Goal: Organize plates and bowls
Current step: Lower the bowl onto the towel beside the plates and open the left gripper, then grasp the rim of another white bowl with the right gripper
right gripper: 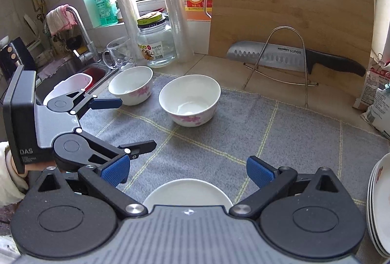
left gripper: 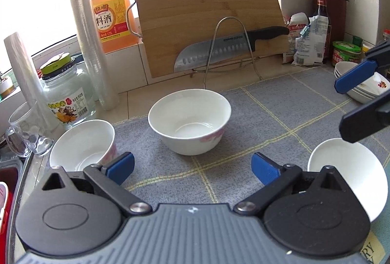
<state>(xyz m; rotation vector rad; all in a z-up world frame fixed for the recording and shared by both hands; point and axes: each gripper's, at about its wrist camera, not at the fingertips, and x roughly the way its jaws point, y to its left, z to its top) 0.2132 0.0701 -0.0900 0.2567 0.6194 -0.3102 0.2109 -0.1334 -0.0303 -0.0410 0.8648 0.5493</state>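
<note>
A white bowl with pink flowers [left gripper: 189, 120] [right gripper: 189, 103] stands on the grey mat [left gripper: 268, 107] [right gripper: 280, 139]. A second such bowl [left gripper: 82, 145] [right gripper: 131, 84] stands at the mat's left edge. A third white bowl [left gripper: 351, 173] [right gripper: 187, 192] sits at the near right, under my right gripper. A stack of plates [left gripper: 363, 88] [right gripper: 380, 210] is at the right. My left gripper [left gripper: 192, 167] [right gripper: 136, 121] is open and empty, just short of the middle bowl. My right gripper [right gripper: 187, 172] [left gripper: 353, 107] is open and empty above the third bowl.
A cutting board [left gripper: 207, 15] and a knife [left gripper: 231, 46] lean in a wire rack [left gripper: 229, 49] at the back. A glass jar [left gripper: 65, 93], stacked plastic cups [left gripper: 90, 39], a cooking wine jug [left gripper: 109, 5] and a glass mug [left gripper: 26, 132] stand left. The sink [right gripper: 73, 73] lies far left.
</note>
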